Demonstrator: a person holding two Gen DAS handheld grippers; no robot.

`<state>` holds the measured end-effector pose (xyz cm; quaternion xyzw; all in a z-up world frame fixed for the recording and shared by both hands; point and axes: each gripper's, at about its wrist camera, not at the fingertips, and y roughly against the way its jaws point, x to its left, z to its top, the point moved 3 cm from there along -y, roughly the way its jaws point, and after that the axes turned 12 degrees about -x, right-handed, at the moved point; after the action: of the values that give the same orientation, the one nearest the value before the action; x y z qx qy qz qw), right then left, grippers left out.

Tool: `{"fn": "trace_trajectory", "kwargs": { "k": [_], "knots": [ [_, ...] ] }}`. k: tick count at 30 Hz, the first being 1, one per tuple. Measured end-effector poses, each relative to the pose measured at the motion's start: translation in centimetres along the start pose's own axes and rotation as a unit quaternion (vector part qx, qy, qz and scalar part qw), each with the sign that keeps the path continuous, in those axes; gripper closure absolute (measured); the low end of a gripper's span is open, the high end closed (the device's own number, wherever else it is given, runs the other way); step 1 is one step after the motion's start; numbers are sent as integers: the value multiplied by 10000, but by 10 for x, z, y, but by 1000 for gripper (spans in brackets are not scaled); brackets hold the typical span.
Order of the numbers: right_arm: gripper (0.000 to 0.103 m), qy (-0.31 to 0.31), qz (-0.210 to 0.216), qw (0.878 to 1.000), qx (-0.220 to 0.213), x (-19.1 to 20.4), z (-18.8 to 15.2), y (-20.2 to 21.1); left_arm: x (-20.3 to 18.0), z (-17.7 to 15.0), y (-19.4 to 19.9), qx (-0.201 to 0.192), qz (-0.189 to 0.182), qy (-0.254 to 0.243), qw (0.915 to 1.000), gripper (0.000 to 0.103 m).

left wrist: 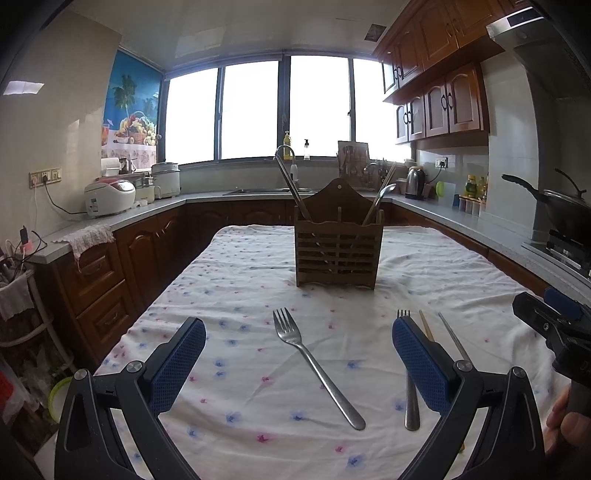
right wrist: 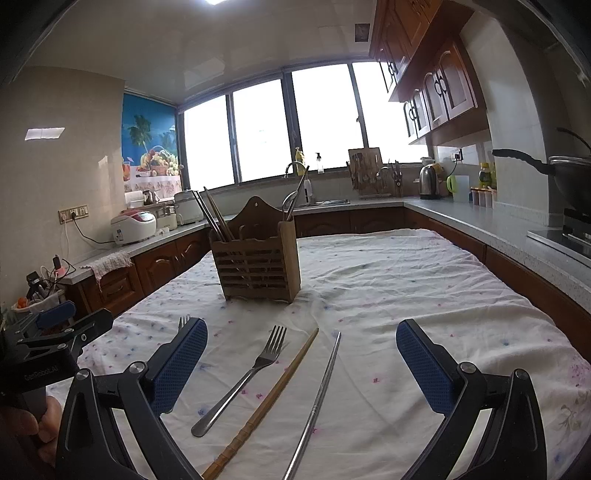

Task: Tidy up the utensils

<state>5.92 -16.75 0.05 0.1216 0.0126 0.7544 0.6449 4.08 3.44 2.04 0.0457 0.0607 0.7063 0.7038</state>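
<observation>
Daylight floods in through the wide window (left wrist: 258,107) at the top centre of both views, so blown out that nothing shows beyond the glass. The cabinets (left wrist: 439,74) at upper right and the lower cupboards sit in dim, backlit shade. A ceiling light (right wrist: 221,2) glares at the top edge of the right wrist view. The tablecloth (left wrist: 240,295) is evenly lit, with soft shadows under the fork (left wrist: 317,369). Straight lines bow strongly outward, and the corners fall to black. Focus is sharp, slightly soft at the edges.
</observation>
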Motion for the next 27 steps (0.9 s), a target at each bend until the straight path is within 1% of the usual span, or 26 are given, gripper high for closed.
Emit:
{"fn": "trace_trajectory", "kwargs": {
  "k": [27],
  "knots": [
    [0,-15,-6,10000,12,-1,0,1,-4,0,-3,24,-63,-4,10000,1]
  ]
}}
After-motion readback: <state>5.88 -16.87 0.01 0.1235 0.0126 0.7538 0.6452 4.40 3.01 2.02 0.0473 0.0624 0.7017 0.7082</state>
